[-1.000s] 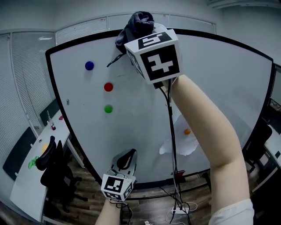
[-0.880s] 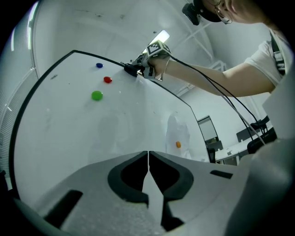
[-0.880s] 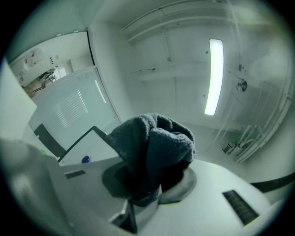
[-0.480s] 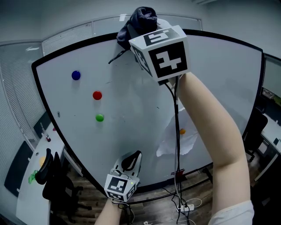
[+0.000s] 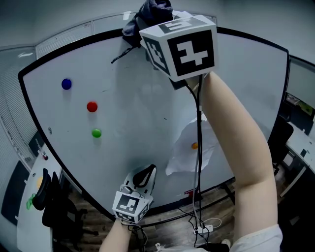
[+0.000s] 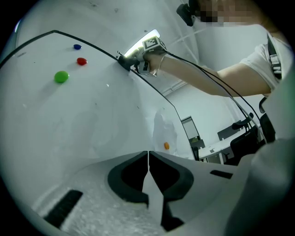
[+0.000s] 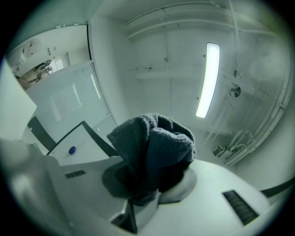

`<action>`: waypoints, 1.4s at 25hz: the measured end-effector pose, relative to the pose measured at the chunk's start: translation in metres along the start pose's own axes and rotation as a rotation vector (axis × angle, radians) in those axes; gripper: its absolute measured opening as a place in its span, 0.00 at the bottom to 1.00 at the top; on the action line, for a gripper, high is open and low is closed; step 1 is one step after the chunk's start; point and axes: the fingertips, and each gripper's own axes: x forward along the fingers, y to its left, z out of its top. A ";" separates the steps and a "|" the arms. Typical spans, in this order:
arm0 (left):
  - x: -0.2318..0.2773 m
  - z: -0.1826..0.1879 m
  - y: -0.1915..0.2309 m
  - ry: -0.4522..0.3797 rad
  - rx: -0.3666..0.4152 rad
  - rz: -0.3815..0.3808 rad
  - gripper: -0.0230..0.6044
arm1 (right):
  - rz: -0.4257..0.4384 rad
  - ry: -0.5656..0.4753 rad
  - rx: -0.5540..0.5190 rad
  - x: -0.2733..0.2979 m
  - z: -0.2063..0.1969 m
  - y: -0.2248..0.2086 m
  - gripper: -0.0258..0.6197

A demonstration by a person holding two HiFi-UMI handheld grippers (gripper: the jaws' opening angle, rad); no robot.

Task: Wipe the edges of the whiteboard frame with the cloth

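Jaws of right gripper (image 7: pixel 146 186) clamped on dark grey knitted cloth (image 5: pixel 153 12) at black top frame edge (image 5: pixel 74 41) of white whiteboard (image 5: pixel 133 118); left gripper (image 6: pixel 148 171) jaws together, empty, low near bottom edge.
Four round magnets: blue (image 5: pixel 66 84), red (image 5: pixel 92 106), green (image 5: pixel 96 133), orange (image 5: pixel 195 145) on one white sheet (image 5: pixel 183 158), partly behind black cable (image 5: pixel 199 147). Cloth now farther right of blue magnet than earlier.

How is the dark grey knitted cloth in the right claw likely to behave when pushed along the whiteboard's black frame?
Probably floppy: the dark grey knitted cloth bunches in folds above the right claw, with an end dangling. Likely light, since one pinch holds it. Its ribbed knit should drag rather than slide on the black frame.
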 end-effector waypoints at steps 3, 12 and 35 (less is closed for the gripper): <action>0.015 0.001 -0.009 -0.009 -0.018 -0.010 0.07 | -0.007 0.000 0.012 -0.007 -0.006 -0.019 0.16; 0.089 0.009 -0.079 -0.031 -0.029 -0.069 0.07 | 0.003 0.000 0.071 -0.038 -0.034 -0.092 0.16; 0.225 0.016 -0.199 -0.001 -0.037 -0.024 0.07 | 0.042 -0.040 0.142 -0.108 -0.097 -0.269 0.16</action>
